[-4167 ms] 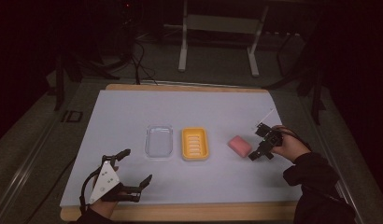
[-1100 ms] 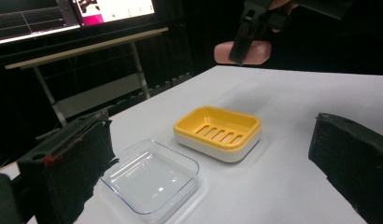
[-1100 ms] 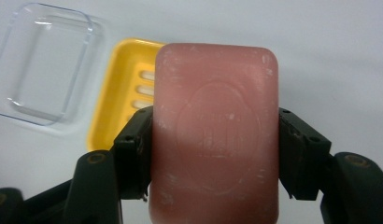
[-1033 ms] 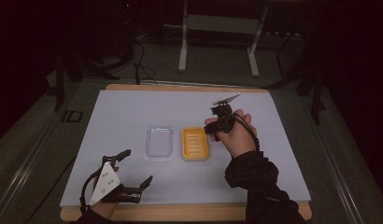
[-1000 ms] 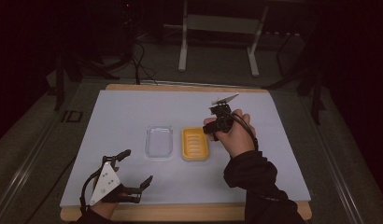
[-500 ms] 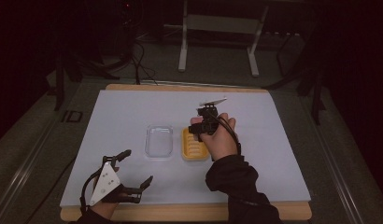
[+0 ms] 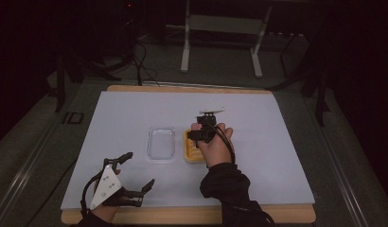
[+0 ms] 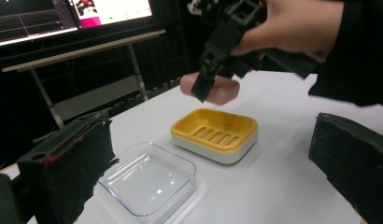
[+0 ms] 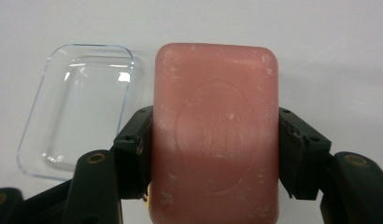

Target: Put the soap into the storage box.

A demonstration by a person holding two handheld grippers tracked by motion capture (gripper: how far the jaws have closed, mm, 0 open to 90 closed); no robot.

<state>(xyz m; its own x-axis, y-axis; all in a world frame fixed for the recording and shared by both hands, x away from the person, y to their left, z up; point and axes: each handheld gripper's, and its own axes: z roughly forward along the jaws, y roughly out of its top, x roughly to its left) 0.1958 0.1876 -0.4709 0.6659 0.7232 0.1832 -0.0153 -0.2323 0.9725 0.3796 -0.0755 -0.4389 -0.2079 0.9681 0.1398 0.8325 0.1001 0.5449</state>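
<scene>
A pink soap bar (image 9: 215, 135) is clamped flat between the two jaws of my right gripper (image 9: 215, 156), which is shut on it. The left gripper view shows that soap bar (image 8: 225, 91) hanging a little above a yellow soap dish (image 8: 215, 133) with a slotted floor. In the high view my right gripper (image 7: 203, 133) hovers over the far part of the yellow dish (image 7: 190, 152) at mid-table. My left gripper (image 7: 136, 170) rests open near the front left, with nothing between its fingers (image 8: 63, 163).
A clear plastic tray (image 7: 161, 143) lies just left of the yellow dish, also seen as the clear tray (image 9: 77, 107) beside the soap. The white table cover (image 7: 277, 156) has bare room on the right and far side. A monitor (image 8: 73, 16) stands beyond the table.
My right gripper has carried the soap leftward from the table's right side to above the yellow dish. The left gripper has stayed still.
</scene>
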